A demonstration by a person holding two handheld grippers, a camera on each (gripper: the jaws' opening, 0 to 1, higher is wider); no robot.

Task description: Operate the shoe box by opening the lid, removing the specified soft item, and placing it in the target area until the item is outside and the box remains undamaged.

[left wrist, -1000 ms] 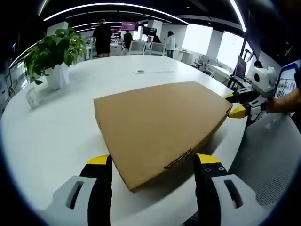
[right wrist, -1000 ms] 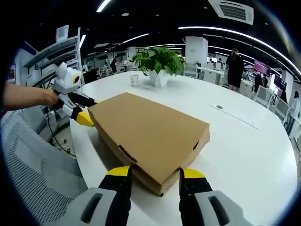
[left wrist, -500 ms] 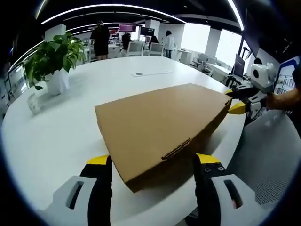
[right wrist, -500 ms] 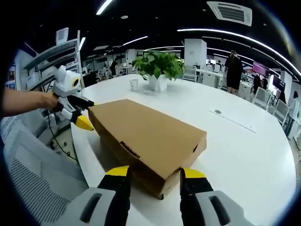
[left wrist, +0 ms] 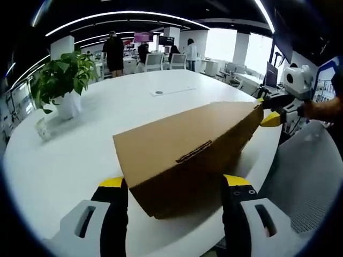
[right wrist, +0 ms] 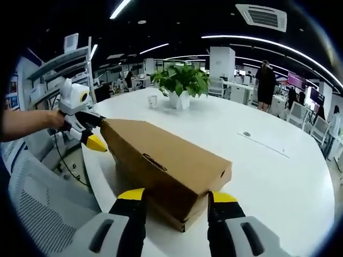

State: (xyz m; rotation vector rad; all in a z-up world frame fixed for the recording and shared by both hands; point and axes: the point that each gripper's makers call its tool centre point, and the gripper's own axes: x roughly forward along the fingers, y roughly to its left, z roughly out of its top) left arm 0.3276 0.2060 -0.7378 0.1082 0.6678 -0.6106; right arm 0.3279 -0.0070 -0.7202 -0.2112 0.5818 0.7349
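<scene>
A brown cardboard shoe box [left wrist: 187, 144] lies on a round white table [left wrist: 80, 155], its lid tilted up along the near edge. My left gripper [left wrist: 174, 184] is open and straddles one near corner of the box. In the right gripper view the box [right wrist: 161, 155] runs away to the left, and my right gripper [right wrist: 174, 195] is open around the other near corner. The lid stands a little off the base [right wrist: 179, 214] there. The right gripper [left wrist: 268, 111] shows at the box's far right corner, the left gripper [right wrist: 101, 131] at its far left corner. The inside of the box is hidden.
A potted plant [left wrist: 61, 80] and a small cup [left wrist: 44, 128] stand at the table's far side, also as plant [right wrist: 181, 80] and cup [right wrist: 154, 101]. A grey mesh chair [left wrist: 311, 176] sits beside the table. People stand among desks behind.
The near edge of the lid has risen steadily, so the top slopes more steeply. Both grippers have stayed at their corners with the same jaw gap.
</scene>
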